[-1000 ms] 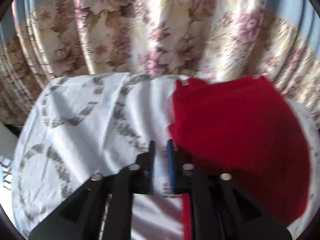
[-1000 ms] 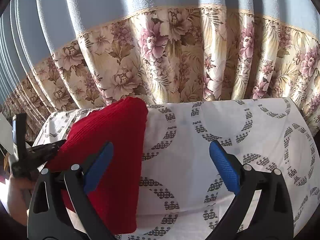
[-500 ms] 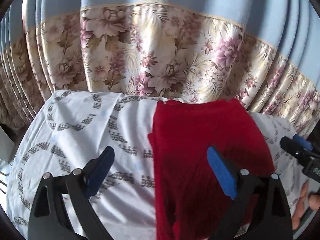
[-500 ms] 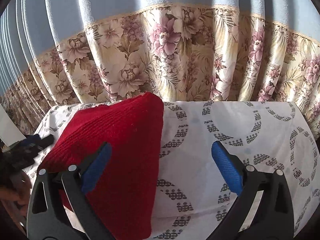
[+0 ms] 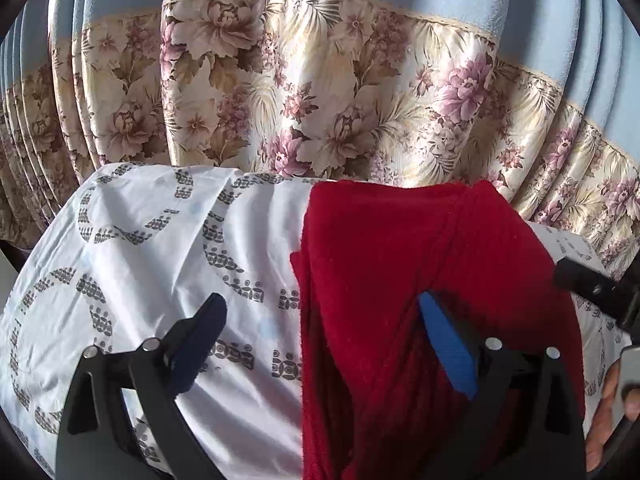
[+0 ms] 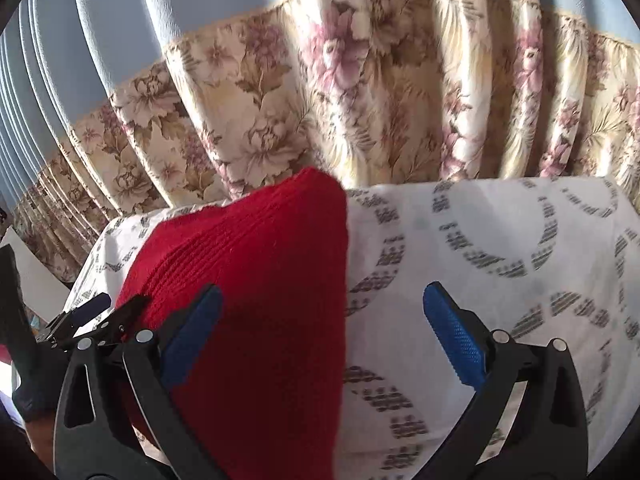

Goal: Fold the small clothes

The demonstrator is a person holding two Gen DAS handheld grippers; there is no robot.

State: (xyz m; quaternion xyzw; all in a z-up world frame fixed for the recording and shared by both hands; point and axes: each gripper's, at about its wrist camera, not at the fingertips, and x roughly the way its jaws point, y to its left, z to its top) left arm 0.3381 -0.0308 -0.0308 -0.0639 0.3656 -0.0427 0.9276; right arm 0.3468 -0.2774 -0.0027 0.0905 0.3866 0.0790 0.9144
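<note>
A folded red knit garment [image 5: 420, 280] lies on the white patterned tablecloth [image 5: 160, 248]; in the right wrist view it [image 6: 256, 288] lies at the left of the cloth [image 6: 500, 264]. My left gripper [image 5: 324, 332] is open and empty, its jaws straddling the garment's left edge from above. My right gripper [image 6: 324, 320] is open and empty, its jaws straddling the garment's right edge. The left gripper also shows in the right wrist view [image 6: 96, 316], beside the garment's left edge. The right gripper shows at the right edge of the left wrist view [image 5: 592, 288].
A floral curtain with a blue upper part [image 5: 320, 100] hangs right behind the table's far edge. The table's left edge [image 5: 40, 240] and right edge [image 6: 628, 208] drop off. A hand [image 5: 608, 420] shows at lower right.
My left gripper opened from nearly shut and pulled back and up from the garment's left edge. My right gripper stayed open and shifted slightly left over the garment.
</note>
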